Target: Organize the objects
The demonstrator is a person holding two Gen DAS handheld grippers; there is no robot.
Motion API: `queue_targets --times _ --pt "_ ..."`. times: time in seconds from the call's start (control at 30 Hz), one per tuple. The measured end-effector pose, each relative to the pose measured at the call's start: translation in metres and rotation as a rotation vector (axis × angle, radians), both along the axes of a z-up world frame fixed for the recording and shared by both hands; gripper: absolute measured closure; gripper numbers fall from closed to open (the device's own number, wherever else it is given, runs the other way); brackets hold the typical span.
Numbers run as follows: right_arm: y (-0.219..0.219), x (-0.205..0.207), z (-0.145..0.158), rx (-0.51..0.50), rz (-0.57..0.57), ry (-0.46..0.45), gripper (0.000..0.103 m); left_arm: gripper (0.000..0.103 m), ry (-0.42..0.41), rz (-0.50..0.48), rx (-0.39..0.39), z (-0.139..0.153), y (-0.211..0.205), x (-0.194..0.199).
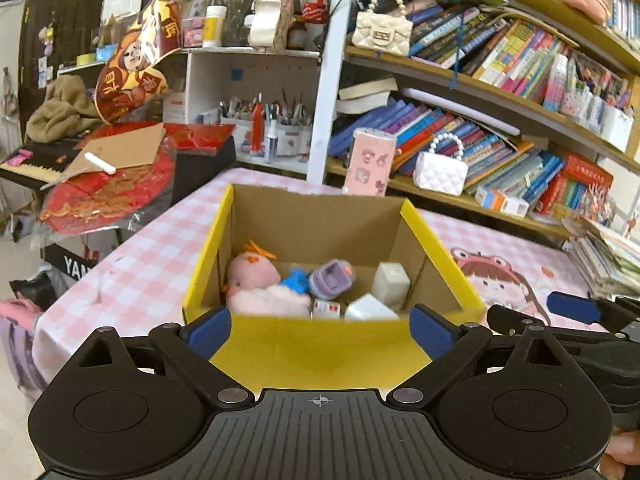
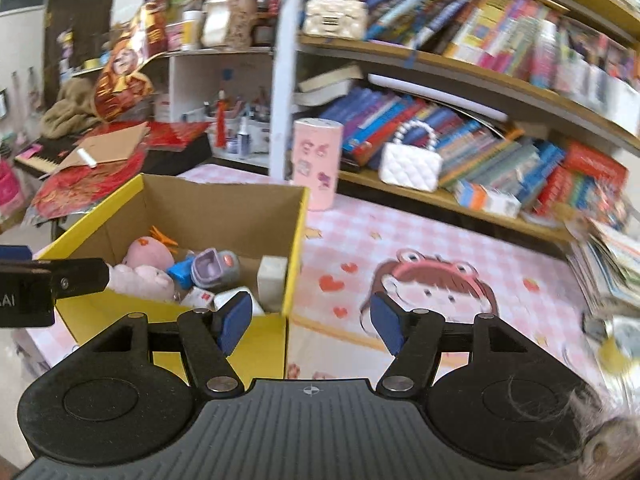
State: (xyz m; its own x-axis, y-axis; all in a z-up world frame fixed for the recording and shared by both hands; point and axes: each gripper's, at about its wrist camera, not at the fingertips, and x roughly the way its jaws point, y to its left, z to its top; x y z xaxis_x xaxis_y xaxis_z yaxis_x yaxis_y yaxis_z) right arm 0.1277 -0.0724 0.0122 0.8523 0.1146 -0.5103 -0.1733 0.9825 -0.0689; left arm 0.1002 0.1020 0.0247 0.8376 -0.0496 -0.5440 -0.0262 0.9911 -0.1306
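Sitting on the pink checked worktop (image 1: 132, 276), the yellow cardboard box (image 1: 320, 348) holds a pink plush doll (image 1: 256, 280) at its left, then a blue toy (image 1: 298, 278), a purple toy (image 1: 332, 276) and white blocks (image 1: 392, 284) at its right. Just before the box's near wall, the left hand-held gripper (image 1: 320, 326) is spread wide with nothing between its blue pads. Further right, the right hand-held gripper (image 2: 310, 326) is partly spread and empty, facing the box's right corner and the cartoon print (image 2: 432, 284).

A lived-in home study or child's room: crammed bookshelves (image 1: 500, 92), pearl-handled purses (image 1: 382, 32), pen pots (image 1: 280, 120), a keyboard (image 1: 36, 160), a cartoon-printed pink gingham tablecloth (image 1: 132, 272).
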Motion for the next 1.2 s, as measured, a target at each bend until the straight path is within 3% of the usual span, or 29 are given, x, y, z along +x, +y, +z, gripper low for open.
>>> queue_targets --times 0.5,0.93,1.07,1.2 --pt "-0.011 -0.073 -0.024 0.027 -0.137 0.074 0.030 0.006 0.045 -0.011 0.062 -0.021 -0.009 -0.059" --pt "-0.037 -0.114 -0.034 0.039 -0.290 0.116 0.024 0.005 0.058 -0.128 0.112 -0.029 -0.046 -0.077" --pt "-0.046 -0.123 -0.032 0.031 -0.345 0.106 0.013 0.005 0.050 -0.155 0.103 -0.029 -0.057 -0.080" --pt "-0.056 -0.131 -0.031 0.022 -0.390 0.099 0.013 0.005 0.056 -0.171 0.107 -0.029 -0.066 -0.080"
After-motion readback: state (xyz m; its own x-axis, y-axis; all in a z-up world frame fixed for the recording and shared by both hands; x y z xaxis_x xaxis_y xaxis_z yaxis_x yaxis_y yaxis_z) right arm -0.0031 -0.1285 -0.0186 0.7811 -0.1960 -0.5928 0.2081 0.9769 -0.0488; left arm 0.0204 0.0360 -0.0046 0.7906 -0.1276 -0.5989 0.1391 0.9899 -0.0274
